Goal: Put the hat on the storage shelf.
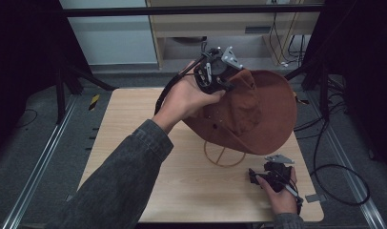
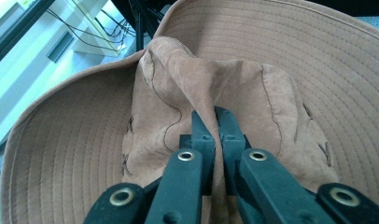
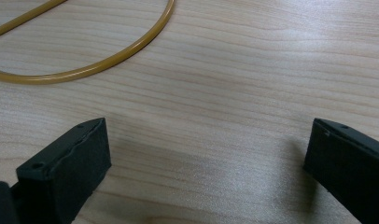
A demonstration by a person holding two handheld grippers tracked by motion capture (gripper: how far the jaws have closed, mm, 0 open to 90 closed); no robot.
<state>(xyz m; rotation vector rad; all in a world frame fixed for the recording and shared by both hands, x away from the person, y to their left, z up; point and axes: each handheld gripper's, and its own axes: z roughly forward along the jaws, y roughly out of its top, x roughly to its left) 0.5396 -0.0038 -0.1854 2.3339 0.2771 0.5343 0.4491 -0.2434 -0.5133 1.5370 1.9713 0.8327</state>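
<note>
Brown suede-like brimmed hat (image 1: 258, 112) held up over the far right part of the wooden bench (image 1: 134, 143), tilted so that its brim faces the camera in the high view. The left tongs (image 1: 223, 82) are closed on a pinched fold of the crown (image 2: 211, 88); in the left gripper view the two black jaws stand almost together with the cloth creased between them. The right tongs (image 1: 258, 177) rest low at the near right corner of the bench, jaws wide apart with bare wood between them and nothing held.

Below the hat stands a thin yellowish wire hoop (image 1: 224, 153), apparently part of a hat stand; its ring also appears at the top of the right gripper view (image 3: 108, 58).

Handling, as judged: the hat looks light and soft. The crown collapses under a pinch, while the stitched brim (image 2: 71, 154) keeps its curve but would likely flop if held by its edge. A fold of the crown gives a secure hold; the napped surface should resist slipping. Not fragile, though a hard pinch may leave a crease.
</note>
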